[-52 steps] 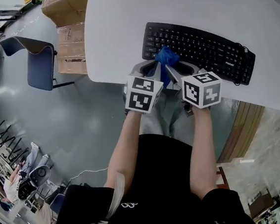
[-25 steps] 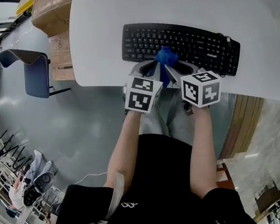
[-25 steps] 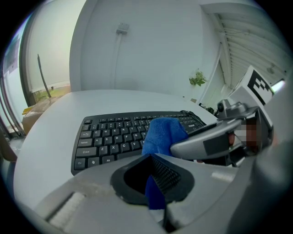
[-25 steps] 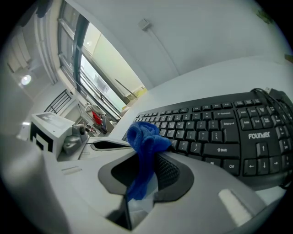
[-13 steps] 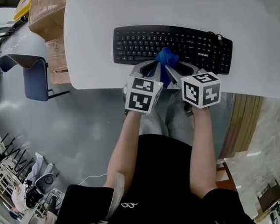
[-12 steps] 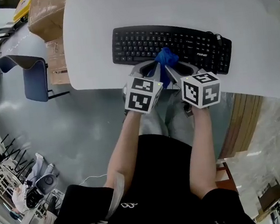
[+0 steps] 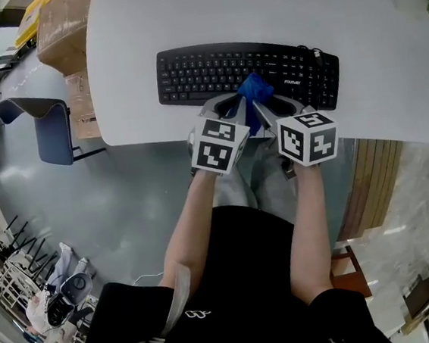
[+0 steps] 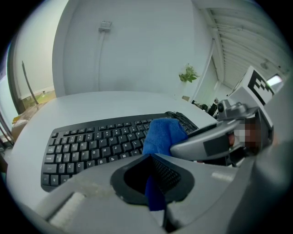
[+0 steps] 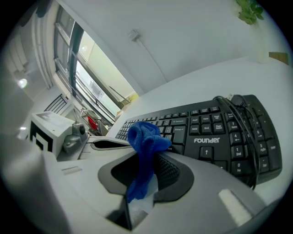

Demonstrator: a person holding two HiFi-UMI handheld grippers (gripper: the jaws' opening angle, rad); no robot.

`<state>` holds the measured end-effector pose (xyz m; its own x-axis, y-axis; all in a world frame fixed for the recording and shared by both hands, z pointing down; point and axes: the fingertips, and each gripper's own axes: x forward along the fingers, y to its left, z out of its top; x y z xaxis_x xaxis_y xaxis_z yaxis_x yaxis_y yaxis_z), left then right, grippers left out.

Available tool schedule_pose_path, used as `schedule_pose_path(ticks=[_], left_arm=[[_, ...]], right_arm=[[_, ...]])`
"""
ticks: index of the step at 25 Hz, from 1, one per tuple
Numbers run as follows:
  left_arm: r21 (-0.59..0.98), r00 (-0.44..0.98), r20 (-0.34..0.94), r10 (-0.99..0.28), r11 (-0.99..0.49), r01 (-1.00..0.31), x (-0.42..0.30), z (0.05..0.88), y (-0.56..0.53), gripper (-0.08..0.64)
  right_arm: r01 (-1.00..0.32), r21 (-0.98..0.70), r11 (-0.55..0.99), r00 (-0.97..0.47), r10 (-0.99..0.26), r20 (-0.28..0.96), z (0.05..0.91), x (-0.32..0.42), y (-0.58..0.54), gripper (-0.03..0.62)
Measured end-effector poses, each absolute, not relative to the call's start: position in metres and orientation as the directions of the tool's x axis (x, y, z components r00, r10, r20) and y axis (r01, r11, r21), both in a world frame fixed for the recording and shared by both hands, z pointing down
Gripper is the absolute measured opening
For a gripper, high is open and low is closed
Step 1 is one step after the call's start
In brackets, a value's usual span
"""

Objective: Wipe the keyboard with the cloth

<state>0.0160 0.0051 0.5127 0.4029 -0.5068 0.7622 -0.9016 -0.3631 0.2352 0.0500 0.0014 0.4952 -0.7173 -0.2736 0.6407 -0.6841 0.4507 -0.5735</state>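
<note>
From the head: shows a black keyboard lying across the white table, at 12 o'clock from the person. Finds the blue cloth bunched at the keyboard's near edge, right of its middle, pinched from 7 o'clock by the left gripper and from 5 o'clock by the right gripper. Both forearms reaching forward side by side, marker cubes up, jaws converging.

From the left gripper: clamped on a strip of cloth running down between the jaws, the rest heaped beyond the tips above the keys. Right gripper pressing in from 3 o'clock.

From the right gripper: likewise closed on a tail of cloth, the bunch standing up at 12 o'clock. Left gripper at 9 o'clock.

Judged mid-wipe or barely begun. Cannot tell whether cloth touches keys, nor which keys are done. Probably leaves both ends to cover.
</note>
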Motion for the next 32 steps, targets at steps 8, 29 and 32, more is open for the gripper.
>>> schedule_pose_path(ticks=[8, 29, 32], left_arm=[[0.236, 0.423, 0.76, -0.493, -0.398, -0.887, 0.036, 0.514, -0.003, -0.002], [0.243, 0.48, 0.743, -0.466, -0.481, -0.842, 0.115, 0.504, -0.021, -0.002], [0.242, 0.489, 0.74, -0.462, -0.495, -0.834, 0.126, 0.503, -0.023, -0.002]], right_arm=[[-0.702, -0.569, 0.429, -0.704, -0.296, 0.645, 0.497, 0.069, -0.005, 0.091], [-0.735, -0.55, 0.396, -0.673, -0.329, 0.662, 0.477, 0.142, -0.019, 0.091], [-0.734, -0.556, 0.389, -0.675, -0.332, 0.659, 0.474, 0.151, -0.021, 0.091]])
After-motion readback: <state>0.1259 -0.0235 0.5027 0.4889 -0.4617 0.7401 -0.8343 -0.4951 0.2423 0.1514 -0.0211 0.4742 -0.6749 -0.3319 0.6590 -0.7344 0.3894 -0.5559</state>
